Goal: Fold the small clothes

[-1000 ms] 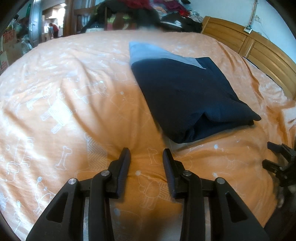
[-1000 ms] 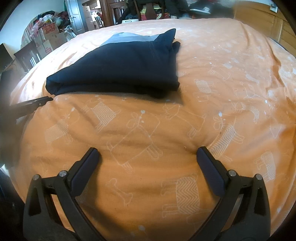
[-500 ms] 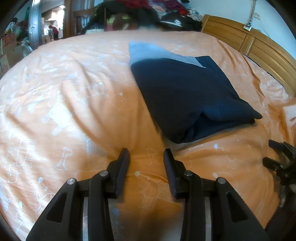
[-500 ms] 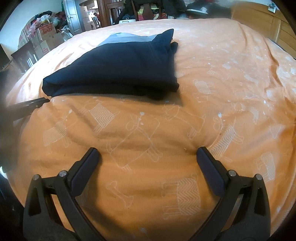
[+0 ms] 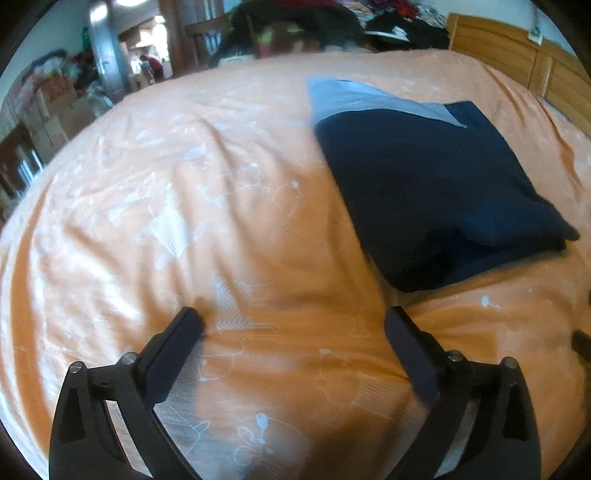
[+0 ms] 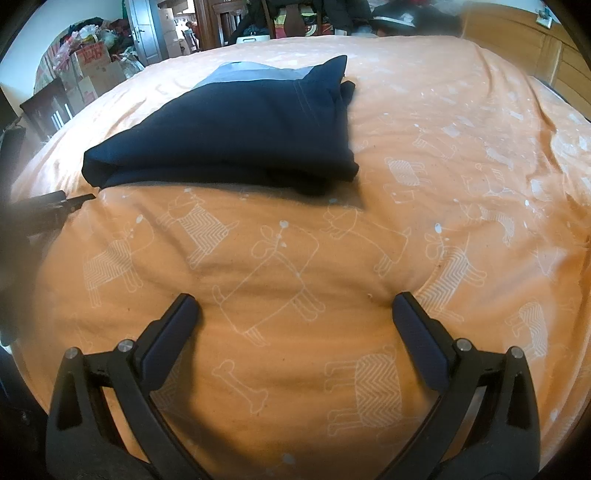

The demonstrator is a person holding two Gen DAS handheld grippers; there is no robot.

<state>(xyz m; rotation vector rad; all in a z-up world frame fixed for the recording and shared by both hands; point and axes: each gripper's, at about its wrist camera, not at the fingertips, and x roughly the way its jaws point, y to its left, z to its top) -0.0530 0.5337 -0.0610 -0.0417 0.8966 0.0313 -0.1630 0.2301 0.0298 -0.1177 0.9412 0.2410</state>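
1. Left gripper (image 5: 291, 317): fingers (image 5: 177, 339) spread wide, pinching nothing, low over the orange bedspread (image 5: 147, 206), tips close to the cloth or on it; cannot tell which.
2. Right gripper (image 6: 295, 304): fingers (image 6: 417, 332) likewise spread wide and empty, low over the same bedspread, above a white line drawing of a dog.
3. Folded navy garment (image 5: 436, 184): flat on the bed, in a thick stacked rectangle with a pale blue-grey panel (image 5: 362, 99) at its far end.
4. From the left wrist view: ahead and to the right of the left gripper, nearest corner just beyond the right-hand finger, apart from it.
5. From the right wrist view: ahead and to the left of the right gripper, well apart from both fingers, near folded edge facing the camera.
6. Left gripper's black tips also at the left edge of the right wrist view, just beside the garment's near left corner, not touching it.
7. Bedspread: orange, printed with white dogs and bones, lightly creased.
8. Wooden headboard (image 5: 517, 62): along the far right side of the bed.
9. Beyond the bed: a dark heap of clothes (image 5: 303, 18), blurred, and cardboard boxes (image 6: 92, 70) by a doorway at the far left.
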